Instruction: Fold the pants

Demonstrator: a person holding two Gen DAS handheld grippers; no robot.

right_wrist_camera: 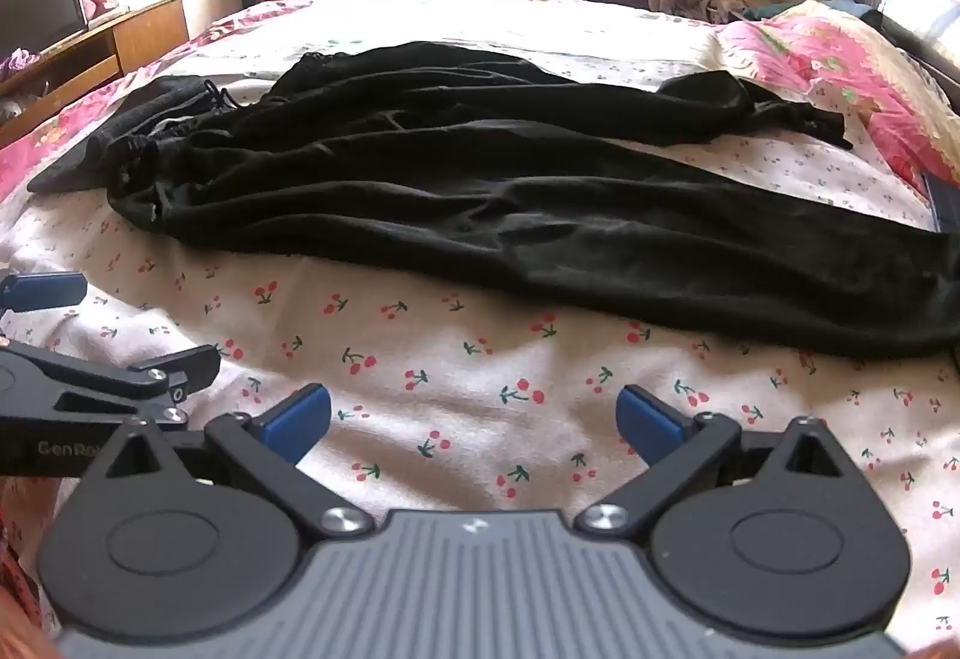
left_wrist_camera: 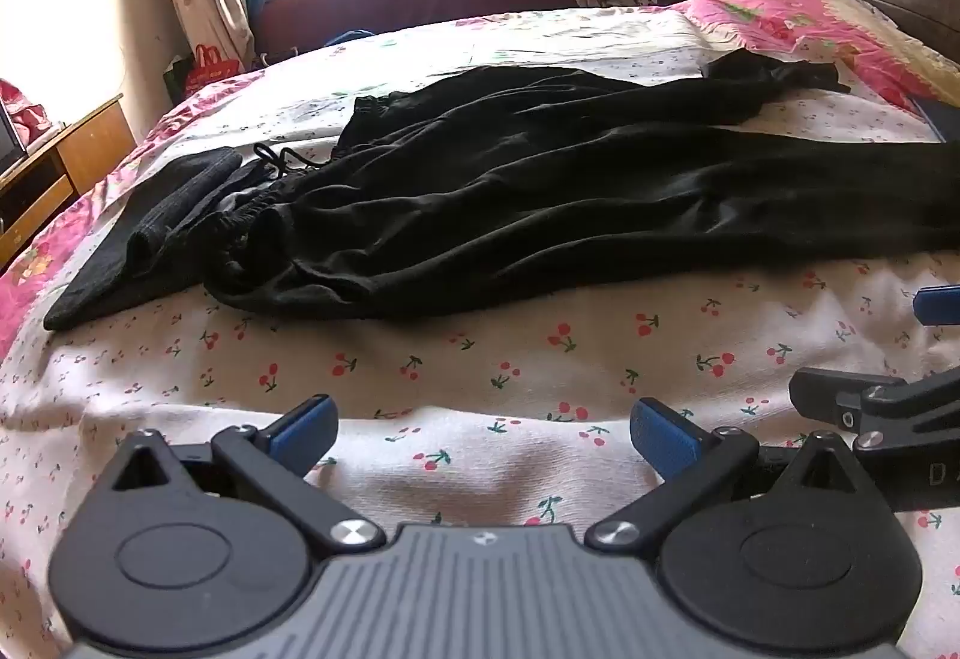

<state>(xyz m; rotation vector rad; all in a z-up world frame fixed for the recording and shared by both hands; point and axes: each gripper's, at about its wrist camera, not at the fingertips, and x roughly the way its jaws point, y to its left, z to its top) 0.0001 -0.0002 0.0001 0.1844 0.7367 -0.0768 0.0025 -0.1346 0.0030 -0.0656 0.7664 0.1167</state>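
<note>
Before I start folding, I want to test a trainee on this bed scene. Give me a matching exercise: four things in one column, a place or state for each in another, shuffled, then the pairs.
Things:
1. pants
2. grey cloth
3. left gripper
4. quilt

Places or states:
A. pink and floral, bunched at the far right of the bed
B. open, empty, over the cherry-print sheet
C. black, spread lengthwise, waistband to the left
D. lying flat beside the waistband, at the bed's left edge

Pairs: 1-C, 2-D, 3-B, 4-A
</note>
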